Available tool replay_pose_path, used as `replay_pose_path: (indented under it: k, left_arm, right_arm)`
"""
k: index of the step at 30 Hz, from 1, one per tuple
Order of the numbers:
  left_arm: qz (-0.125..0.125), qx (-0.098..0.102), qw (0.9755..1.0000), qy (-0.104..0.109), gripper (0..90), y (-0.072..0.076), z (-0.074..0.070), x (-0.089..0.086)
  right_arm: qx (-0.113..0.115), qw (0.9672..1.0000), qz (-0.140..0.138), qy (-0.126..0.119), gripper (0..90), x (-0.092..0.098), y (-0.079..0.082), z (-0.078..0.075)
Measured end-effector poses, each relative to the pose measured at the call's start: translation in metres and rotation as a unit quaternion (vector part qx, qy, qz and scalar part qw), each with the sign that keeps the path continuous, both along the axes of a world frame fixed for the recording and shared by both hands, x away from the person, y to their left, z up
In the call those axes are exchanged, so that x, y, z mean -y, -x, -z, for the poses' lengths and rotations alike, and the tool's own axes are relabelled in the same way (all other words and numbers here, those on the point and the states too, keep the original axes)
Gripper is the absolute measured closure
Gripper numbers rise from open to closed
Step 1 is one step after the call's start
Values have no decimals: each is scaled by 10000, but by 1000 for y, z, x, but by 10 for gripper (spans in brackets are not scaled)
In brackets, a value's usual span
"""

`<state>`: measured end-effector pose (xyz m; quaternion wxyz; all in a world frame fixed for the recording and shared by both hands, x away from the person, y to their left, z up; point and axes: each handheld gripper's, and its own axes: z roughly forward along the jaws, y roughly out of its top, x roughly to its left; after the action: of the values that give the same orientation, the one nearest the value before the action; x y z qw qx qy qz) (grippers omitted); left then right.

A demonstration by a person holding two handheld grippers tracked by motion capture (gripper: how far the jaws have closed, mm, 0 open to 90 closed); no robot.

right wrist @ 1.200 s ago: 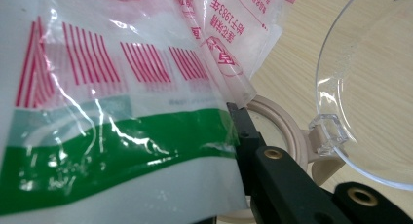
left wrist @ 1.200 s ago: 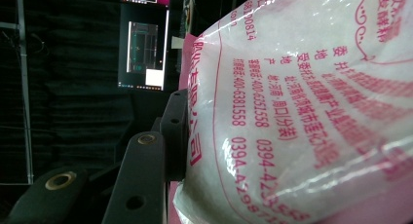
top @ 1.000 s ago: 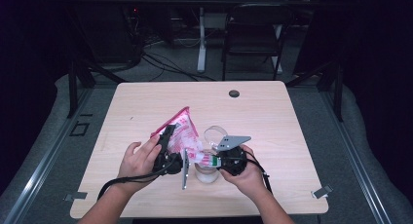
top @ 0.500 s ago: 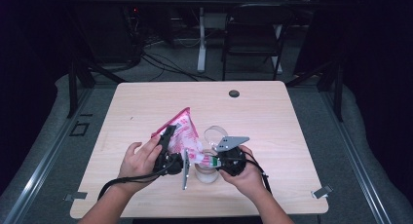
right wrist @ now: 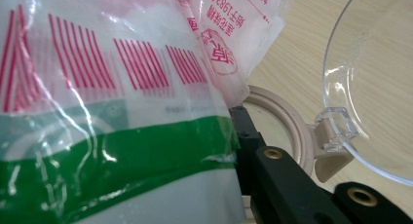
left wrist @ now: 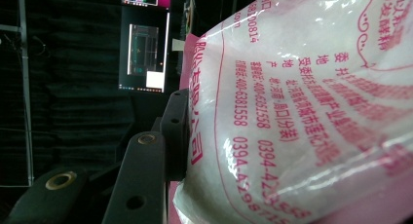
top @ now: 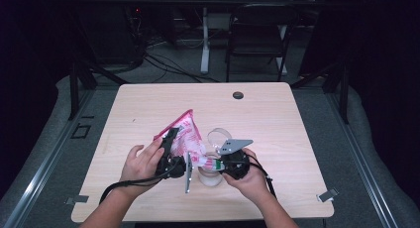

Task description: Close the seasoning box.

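Left tool [top: 169,144] pinches the pink-printed clear plastic bag of white powder [top: 185,136] at its upper side; one black jaw presses flat against the film in the left gripper view. Right tool [top: 218,164] is pressed together on the bag's lower green-banded corner [right wrist: 122,156]. Bag hangs tilted between both tools, low end over a clear plastic jar with beige rim [top: 209,174]. Jar's hinged clear lid [right wrist: 375,87] stands open. All above the pale wooden counter [top: 277,119].
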<state>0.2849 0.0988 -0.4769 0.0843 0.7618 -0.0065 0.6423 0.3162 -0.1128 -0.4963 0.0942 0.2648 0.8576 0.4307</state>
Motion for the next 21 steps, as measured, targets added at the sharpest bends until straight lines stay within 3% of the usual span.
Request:
replay_pose_path:
  k: [21]
  left_arm:
    - [28, 75, 10000, -52, 622, 1, -4, 2]
  right_arm:
    - [6, 10000, 13, -6, 900, 0, 0, 0]
